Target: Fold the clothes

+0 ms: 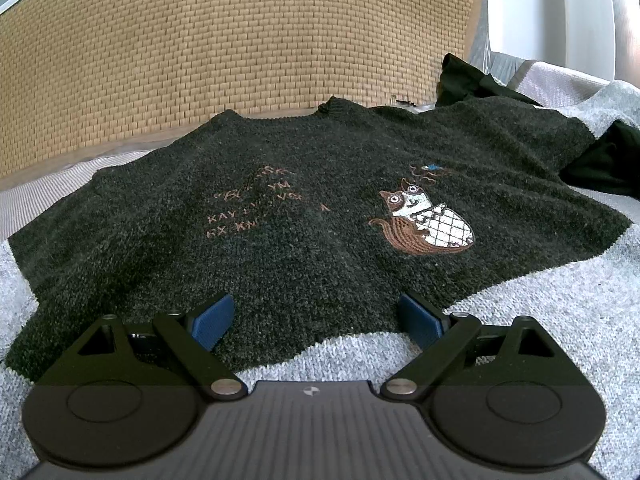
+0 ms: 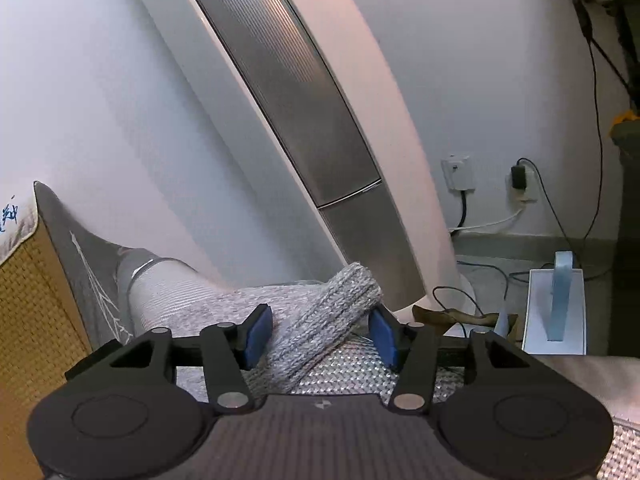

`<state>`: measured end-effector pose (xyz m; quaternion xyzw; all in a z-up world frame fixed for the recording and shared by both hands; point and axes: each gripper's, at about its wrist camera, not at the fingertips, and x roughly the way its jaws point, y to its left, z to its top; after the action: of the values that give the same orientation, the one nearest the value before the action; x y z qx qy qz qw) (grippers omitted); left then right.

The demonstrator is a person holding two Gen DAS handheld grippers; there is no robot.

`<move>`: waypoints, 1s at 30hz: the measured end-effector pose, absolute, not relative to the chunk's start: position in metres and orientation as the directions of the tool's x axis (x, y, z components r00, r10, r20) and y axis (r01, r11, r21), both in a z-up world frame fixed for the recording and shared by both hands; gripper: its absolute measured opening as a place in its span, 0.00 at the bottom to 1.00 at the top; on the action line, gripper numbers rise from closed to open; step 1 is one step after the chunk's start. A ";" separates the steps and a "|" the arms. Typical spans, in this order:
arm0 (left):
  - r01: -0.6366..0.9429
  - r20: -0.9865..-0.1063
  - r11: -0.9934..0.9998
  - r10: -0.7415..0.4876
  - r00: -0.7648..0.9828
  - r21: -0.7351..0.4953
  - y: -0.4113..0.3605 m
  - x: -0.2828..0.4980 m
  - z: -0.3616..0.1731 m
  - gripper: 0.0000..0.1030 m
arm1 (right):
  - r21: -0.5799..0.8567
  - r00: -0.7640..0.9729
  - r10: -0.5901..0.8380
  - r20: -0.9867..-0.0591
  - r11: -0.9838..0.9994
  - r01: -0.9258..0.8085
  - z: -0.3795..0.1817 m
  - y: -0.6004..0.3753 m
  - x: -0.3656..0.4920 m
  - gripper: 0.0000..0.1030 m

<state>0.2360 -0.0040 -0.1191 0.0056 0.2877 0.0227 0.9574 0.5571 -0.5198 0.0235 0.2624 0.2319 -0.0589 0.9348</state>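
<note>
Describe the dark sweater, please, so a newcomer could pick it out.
Start at the woven tan panel. Below it, a dark sweater lies spread flat on pale grey knit fabric. Only it carries a stitched owl.

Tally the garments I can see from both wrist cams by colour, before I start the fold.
Dark green: 1, the sweater with the owl motif, spread flat.
Black: 2 crumpled pieces, one behind the sweater, one at its right; possibly one garment.
Grey knit: 1, the sleeve between the open right gripper fingers.
Total: 4.
</note>
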 end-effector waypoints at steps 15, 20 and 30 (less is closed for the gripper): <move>-0.040 -0.548 0.999 0.040 0.836 0.012 -0.002 0.235 -0.119 0.90 | 0.428 0.918 0.298 -0.260 0.888 -0.166 0.072 -0.450 0.542 0.12; -0.040 -0.548 0.999 0.037 0.836 0.007 0.000 0.235 -0.119 0.90 | 0.415 0.859 0.464 -0.215 0.840 -0.350 0.089 -0.391 0.529 0.11; -0.038 -0.543 0.999 0.027 0.839 -0.010 0.003 0.235 -0.119 0.90 | 0.383 0.590 0.782 -0.200 0.616 -0.688 0.087 -0.254 0.474 0.11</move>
<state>0.2350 0.0028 -0.1191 -0.0103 0.2831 0.0170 0.9589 0.4736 -0.2539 0.0870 0.1339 0.1767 0.4170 0.8815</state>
